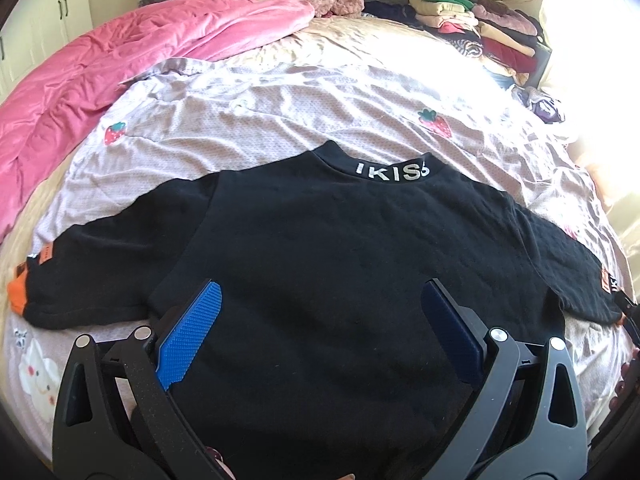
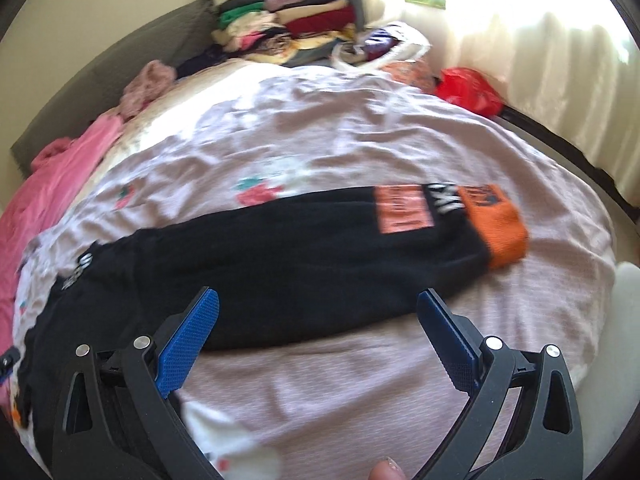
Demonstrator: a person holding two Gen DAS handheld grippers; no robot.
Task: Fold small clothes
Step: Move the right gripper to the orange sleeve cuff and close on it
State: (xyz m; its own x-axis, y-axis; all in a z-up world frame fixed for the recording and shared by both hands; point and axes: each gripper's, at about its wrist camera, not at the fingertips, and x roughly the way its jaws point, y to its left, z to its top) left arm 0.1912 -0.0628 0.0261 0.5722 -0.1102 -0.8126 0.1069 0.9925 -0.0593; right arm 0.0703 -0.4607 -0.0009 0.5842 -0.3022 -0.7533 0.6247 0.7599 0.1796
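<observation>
From the left wrist, the left gripper (image 1: 320,332) hovers spread wide over the black sweater (image 1: 320,248) lying flat on the bed (image 1: 280,100), while from the right wrist the right gripper (image 2: 318,338), equally agape, should pinch the orange cuff (image 2: 500,228) squarely before folding the sleeve inward.

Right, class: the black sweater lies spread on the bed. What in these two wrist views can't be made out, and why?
- Black sweater hem: left wrist view, hidden behind the open left gripper and cut off by the bottom edge.
- Orange sleeve patch lettering: right wrist view, motion-blurred.
- Window side: both views, washed out by glare.
- Clothes pile: left wrist view, items too small to identify.
</observation>
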